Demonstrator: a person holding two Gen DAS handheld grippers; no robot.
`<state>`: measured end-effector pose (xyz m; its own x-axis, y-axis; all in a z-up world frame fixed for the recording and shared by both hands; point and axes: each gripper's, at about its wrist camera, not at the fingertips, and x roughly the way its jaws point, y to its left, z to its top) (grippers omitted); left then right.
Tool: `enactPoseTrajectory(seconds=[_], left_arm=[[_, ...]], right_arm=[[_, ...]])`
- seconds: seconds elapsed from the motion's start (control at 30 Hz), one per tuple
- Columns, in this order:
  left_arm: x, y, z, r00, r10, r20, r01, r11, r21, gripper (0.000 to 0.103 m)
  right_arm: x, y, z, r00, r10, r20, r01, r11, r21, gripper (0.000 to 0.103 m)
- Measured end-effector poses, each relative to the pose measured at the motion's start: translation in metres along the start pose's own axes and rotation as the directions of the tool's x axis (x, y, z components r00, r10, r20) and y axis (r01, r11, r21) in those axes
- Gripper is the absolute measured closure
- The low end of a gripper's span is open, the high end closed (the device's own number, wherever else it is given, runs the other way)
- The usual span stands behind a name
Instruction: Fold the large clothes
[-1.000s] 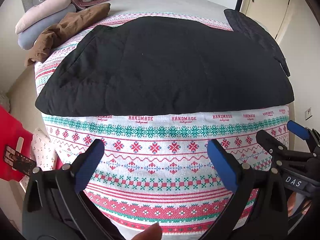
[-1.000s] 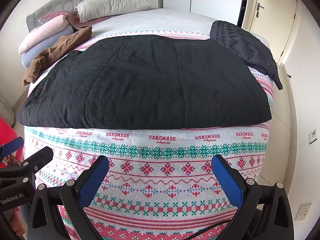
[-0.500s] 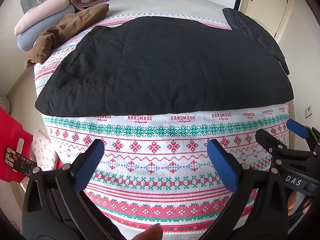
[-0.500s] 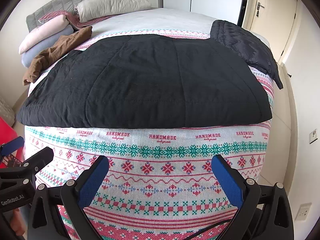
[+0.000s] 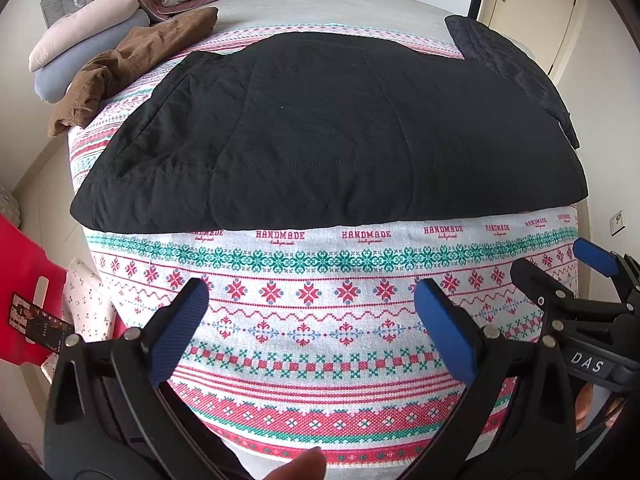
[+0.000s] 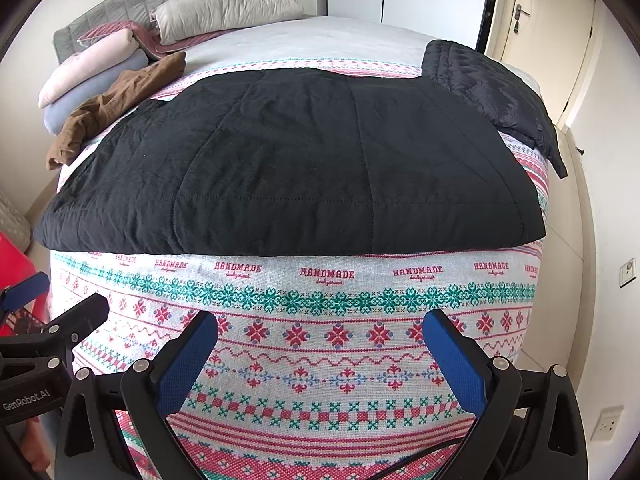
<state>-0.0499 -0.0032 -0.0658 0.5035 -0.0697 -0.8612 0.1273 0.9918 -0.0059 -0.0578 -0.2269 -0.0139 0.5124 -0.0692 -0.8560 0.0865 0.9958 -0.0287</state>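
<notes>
A large black quilted garment (image 5: 328, 132) lies flat across the patterned blanket (image 5: 320, 320) at the foot of the bed; it also shows in the right wrist view (image 6: 312, 168). My left gripper (image 5: 312, 332) is open and empty, held in front of the bed's edge below the garment's near hem. My right gripper (image 6: 320, 360) is open and empty, also short of the near hem. The right gripper shows at the right edge of the left wrist view (image 5: 576, 280). The left gripper shows at the left edge of the right wrist view (image 6: 44, 312).
A second black quilted garment (image 6: 488, 92) lies at the bed's far right corner. A brown garment (image 6: 116, 104) lies at the left, beside stacked pillows (image 6: 92, 68). A red object (image 5: 20, 300) stands left of the bed. A door (image 6: 540, 24) is at the back right.
Almost nothing has changed. Both views have drifted very slightly; both grippers stay open in front of the bed, and the garment has not moved.
</notes>
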Motion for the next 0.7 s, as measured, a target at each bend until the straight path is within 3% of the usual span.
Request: enactPoseTrajectory(seconds=[0.7], left_arm=[[0.022, 0.003, -0.002, 0.998, 0.038, -0.044, -0.039, 0.999, -0.016, 0.001]], right_arm=[[0.010, 0.006, -0.005, 1.000, 0.013, -0.023, -0.013, 1.000, -0.002, 0.000]])
